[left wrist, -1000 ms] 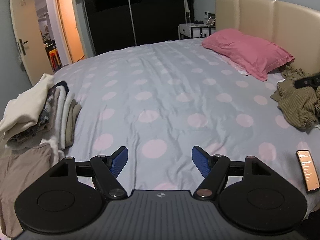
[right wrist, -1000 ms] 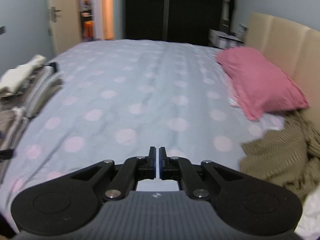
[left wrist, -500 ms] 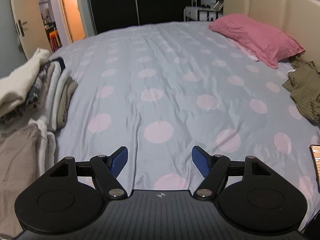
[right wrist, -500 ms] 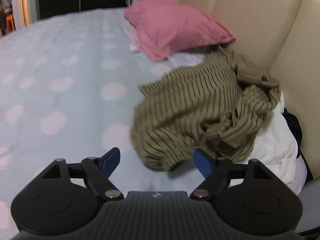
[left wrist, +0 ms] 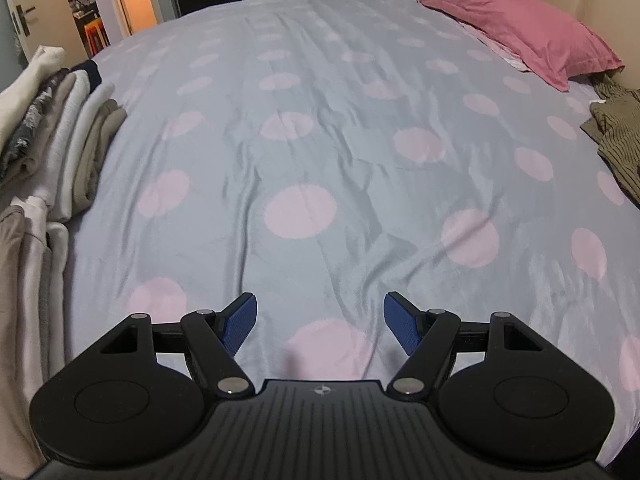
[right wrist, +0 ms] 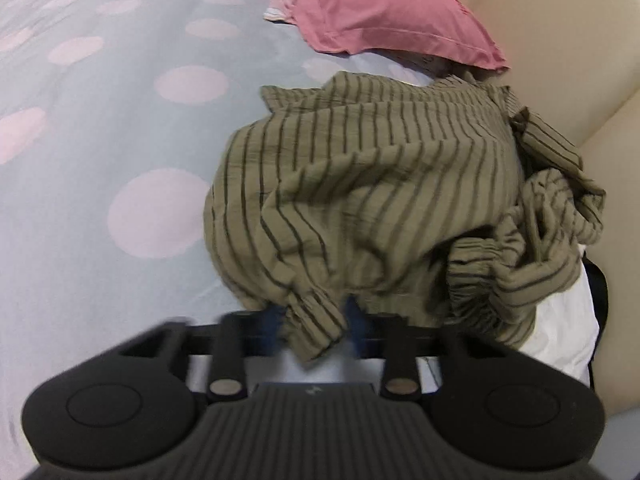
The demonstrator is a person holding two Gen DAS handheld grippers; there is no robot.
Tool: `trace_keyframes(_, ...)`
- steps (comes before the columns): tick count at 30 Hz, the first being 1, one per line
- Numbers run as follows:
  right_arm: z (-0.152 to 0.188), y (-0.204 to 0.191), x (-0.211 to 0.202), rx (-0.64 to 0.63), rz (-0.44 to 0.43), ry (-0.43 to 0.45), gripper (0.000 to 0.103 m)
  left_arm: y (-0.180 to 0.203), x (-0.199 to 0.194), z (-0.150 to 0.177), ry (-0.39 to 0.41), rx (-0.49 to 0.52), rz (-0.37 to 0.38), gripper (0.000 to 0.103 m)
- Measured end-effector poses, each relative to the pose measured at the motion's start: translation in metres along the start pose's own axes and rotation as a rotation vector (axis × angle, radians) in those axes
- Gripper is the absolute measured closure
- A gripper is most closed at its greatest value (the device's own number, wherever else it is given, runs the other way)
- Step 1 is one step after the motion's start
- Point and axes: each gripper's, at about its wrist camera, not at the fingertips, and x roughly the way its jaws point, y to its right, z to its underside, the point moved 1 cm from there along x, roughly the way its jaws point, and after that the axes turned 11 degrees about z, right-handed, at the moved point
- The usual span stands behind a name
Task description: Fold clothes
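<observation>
Striped shirt (right wrist: pixel 360 184): soft, light, crumpled; best taken at hem. Right gripper (right wrist: pixel 316 320) closing around its cuff; left gripper (left wrist: pixel 320 322) spread, empty.

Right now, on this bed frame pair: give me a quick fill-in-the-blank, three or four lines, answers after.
1. The crumpled striped shirt is olive with dark ____.
2. The pillow by the headboard is ____.
3. A fold of the shirt sits between the jaws of the ____ gripper.
4. The folded clothes are stacked at the ____ edge of the left wrist view.

Missing words: stripes; pink; right; left
</observation>
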Motion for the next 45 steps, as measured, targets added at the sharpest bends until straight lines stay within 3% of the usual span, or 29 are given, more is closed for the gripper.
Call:
trace_keyframes(2, -0.001, 0.002, -0.007, 0.013, -0.010, -0.001, 0.090, 0.001, -0.004, 0.000, 0.009, -0.001, 0.004, 0.033)
trace_keyframes(7, -0.012, -0.004, -0.051, 0.006, -0.084, 0.026, 0.092, 0.011, -0.028, -0.003, 0.061, 0.007, 0.026, 0.033)
trace_keyframes(14, -0.031, -0.039, -0.154, -0.025, -0.285, 0.126, 0.093, 0.023, -0.077, -0.001, 0.153, 0.046, 0.048, 0.033)
trace_keyframes(19, -0.032, -0.089, -0.246, -0.092, -0.529, 0.189, 0.093, 0.022, -0.113, 0.005, 0.204, 0.070, 0.052, 0.033)
trace_keyframes(24, -0.019, -0.162, -0.350, -0.255, -0.814, 0.263, 0.093, 0.008, -0.140, 0.019, 0.222, 0.082, 0.036, 0.033)
trace_keyframes(27, -0.007, -0.201, -0.390, -0.350, -0.917, 0.292, 0.093, -0.004, -0.149, 0.030, 0.214, 0.075, 0.013, 0.033)
trace_keyframes(31, 0.009, -0.236, -0.401, -0.408, -0.910, 0.291, 0.091, -0.018, -0.152, 0.042, 0.187, 0.051, 0.018, 0.033)
trace_keyframes(32, 0.012, -0.242, -0.399, -0.414, -0.904, 0.284, 0.085, -0.019, -0.151, 0.045, 0.181, 0.050, 0.023, 0.033)
trace_keyframes(34, 0.019, -0.237, -0.395, -0.411, -0.890, 0.287, 0.082, -0.017, -0.147, 0.050, 0.168, 0.068, 0.041, 0.033)
trace_keyframes(36, 0.027, -0.228, -0.392, -0.405, -0.876, 0.293, 0.064, -0.011, -0.142, 0.054, 0.149, 0.101, 0.067, 0.034)
trace_keyframes(37, 0.030, -0.224, -0.390, -0.402, -0.869, 0.297, 0.061, -0.007, -0.140, 0.056, 0.142, 0.123, 0.083, 0.036)
trace_keyframes(45, 0.089, -0.186, -0.350, -0.427, -0.813, 0.246, 0.061, 0.032, -0.111, 0.079, 0.087, 0.331, 0.180, 0.038)
